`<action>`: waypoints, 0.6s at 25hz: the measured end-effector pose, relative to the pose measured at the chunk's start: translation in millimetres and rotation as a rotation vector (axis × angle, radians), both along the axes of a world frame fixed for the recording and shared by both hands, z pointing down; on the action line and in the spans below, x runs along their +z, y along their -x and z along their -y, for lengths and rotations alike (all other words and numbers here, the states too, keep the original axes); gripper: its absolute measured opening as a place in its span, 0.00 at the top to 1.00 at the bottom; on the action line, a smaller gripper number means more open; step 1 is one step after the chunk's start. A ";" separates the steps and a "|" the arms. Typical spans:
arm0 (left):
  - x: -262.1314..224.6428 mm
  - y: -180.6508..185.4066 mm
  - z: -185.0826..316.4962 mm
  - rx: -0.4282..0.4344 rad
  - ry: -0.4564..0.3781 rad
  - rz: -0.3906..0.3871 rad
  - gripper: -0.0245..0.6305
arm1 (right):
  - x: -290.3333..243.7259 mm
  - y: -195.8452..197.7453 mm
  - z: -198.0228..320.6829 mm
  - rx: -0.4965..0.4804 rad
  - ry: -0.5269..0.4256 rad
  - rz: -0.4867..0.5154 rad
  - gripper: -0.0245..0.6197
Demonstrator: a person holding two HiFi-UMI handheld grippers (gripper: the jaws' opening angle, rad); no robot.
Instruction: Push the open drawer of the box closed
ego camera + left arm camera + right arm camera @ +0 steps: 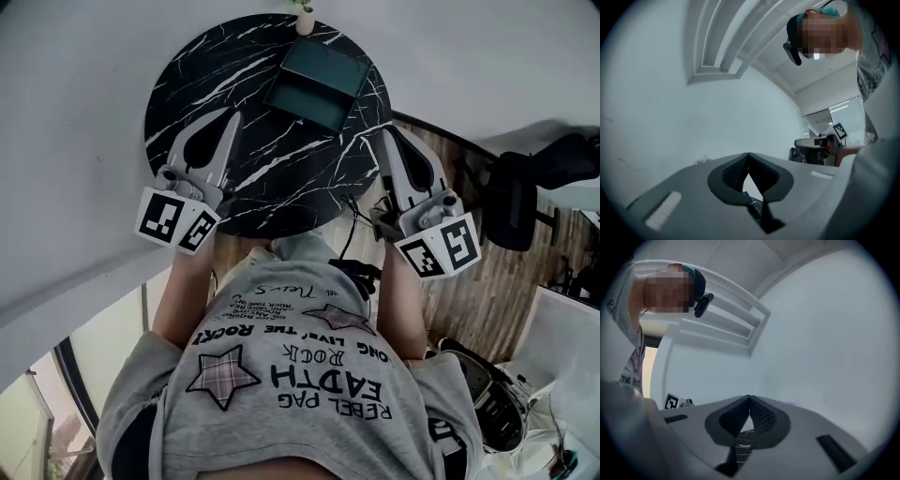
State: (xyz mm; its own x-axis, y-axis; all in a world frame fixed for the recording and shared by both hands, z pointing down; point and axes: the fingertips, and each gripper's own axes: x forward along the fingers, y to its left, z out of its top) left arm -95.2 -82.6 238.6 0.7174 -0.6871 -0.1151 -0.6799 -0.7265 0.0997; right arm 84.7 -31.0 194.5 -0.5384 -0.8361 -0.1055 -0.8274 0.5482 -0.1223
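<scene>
Grey shirt (309,366) print, seen upside down, reads "REBEL PAG EARTH", "ROCK", "THE ROCK!". The dark teal rectangular box (326,66) sits at the far side of the round black white-veined marble desk (187,84), with its drawer (300,101) sticking out on the near side. There's a small pot (303,19) at the far rim and a black office chair (520,202) on the wood floor (478,291) at right. Only bare marble lies between grippers and box. Left gripper (231,116) is over the desk's near-left, right gripper (382,134) at its right rim, both apart from the box. Both sets of jaws are together, tips touching, gripping nothing.
</scene>
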 end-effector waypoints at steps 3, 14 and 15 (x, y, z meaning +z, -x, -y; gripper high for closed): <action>-0.6 -16.8 12.9 0.016 -0.002 -0.019 0.95 | 2.0 -14.6 21.5 -0.032 0.016 0.010 0.94; 21.3 -45.6 65.4 -0.121 0.023 0.014 0.95 | 20.3 -61.3 90.4 -0.107 0.061 0.034 0.94; 23.3 -46.7 66.8 -0.132 0.023 0.015 0.95 | 22.5 -62.7 94.2 -0.119 0.066 0.033 0.94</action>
State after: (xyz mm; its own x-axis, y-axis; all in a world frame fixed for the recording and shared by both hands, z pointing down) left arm -48.5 -149.5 261.9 0.6225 -0.7777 -0.0877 -0.7707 -0.6286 0.1042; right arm 147.5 -125.3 217.0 -0.6310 -0.7724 -0.0723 -0.7520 0.6319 -0.1874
